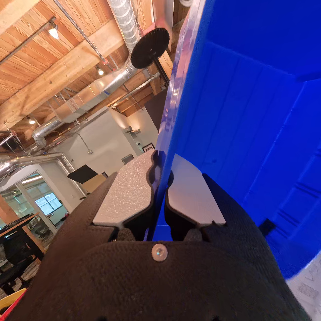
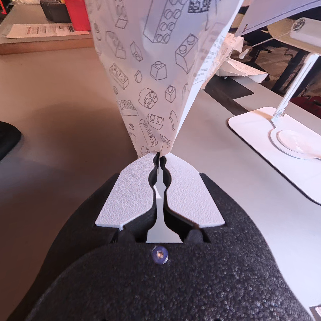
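Observation:
In the left wrist view my left gripper (image 1: 162, 166) is shut on the thin wall of a blue plastic bin (image 1: 243, 121). The wall runs up between the two pads, and the bin's ribbed inside fills the right half of the view. The view is tilted up toward the ceiling. In the right wrist view my right gripper (image 2: 160, 156) is shut on the corner of a white paper bag (image 2: 152, 66) printed with outlines of toy bricks. The bag hangs up and away from the fingertips above a grey table (image 2: 52, 104).
A white stand with a flat base (image 2: 271, 139) sits on the table at the right. A torn white bag (image 2: 243, 69) lies farther back. Papers (image 2: 43, 29) and a red object (image 2: 78, 13) lie at the far left. A black disc on a rod (image 1: 149, 48) stands beside the bin. About 35 centimetres separates my left fingertips from my right.

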Demonstrator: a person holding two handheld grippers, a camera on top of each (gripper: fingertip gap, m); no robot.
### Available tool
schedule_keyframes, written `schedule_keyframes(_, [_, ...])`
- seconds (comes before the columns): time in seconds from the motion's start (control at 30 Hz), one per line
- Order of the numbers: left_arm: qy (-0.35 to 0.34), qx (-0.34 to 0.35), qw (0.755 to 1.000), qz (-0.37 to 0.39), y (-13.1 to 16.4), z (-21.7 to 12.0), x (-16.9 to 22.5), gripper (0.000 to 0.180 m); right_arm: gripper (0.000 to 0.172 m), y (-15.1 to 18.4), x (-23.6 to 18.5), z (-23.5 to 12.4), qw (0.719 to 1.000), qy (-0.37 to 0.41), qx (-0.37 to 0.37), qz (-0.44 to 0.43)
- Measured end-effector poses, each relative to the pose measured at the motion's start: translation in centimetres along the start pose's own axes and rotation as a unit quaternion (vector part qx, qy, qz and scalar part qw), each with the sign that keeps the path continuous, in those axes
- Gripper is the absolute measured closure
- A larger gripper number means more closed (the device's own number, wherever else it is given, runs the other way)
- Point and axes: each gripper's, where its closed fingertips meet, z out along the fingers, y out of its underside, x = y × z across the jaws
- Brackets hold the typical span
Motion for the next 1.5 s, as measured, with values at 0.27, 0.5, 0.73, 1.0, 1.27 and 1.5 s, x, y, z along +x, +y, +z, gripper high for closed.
schedule_keyframes(0.27, [-0.013, 0.044, 0.999, -0.004, -1.3, -0.8, -0.1, 0.175, 0.171, 0.6, 0.5, -0.1, 1.0, -0.008, -0.002, 0.023])
schedule_keyframes(0.5, [-0.003, 0.048, 0.999, 0.025, -1.6, -2.4, -0.8, 0.175, 0.171, 0.8, 1.1, -0.7, 1.0, -0.014, -0.003, 0.02])
schedule_keyframes(0.73, [-0.016, 0.052, 0.996, 0.068, -2.1, -3.7, -1.5, 0.175, 0.171, 1.0, 0.9, -0.9, 1.0, -0.021, -0.005, 0.022])
schedule_keyframes(1.0, [-0.039, 0.009, 0.999, -0.007, -2.3, -2.7, -8.8, 0.175, 0.171, 2.2, 0.1, -2.2, 0.999, -0.048, -0.019, 0.001])
schedule_keyframes(1.27, [0.003, -0.302, 0.945, -0.122, 12.2, -1.7, -18.1, 0.174, 0.171, 4.5, -2.0, -7.5, 0.989, -0.131, -0.058, 0.03])
schedule_keyframes(1.5, [0.07, -0.523, 0.813, -0.246, 30.2, -8.2, -15.7, 0.174, 0.172, 5.8, -1.8, -11.3, 0.98, -0.162, -0.068, 0.089])
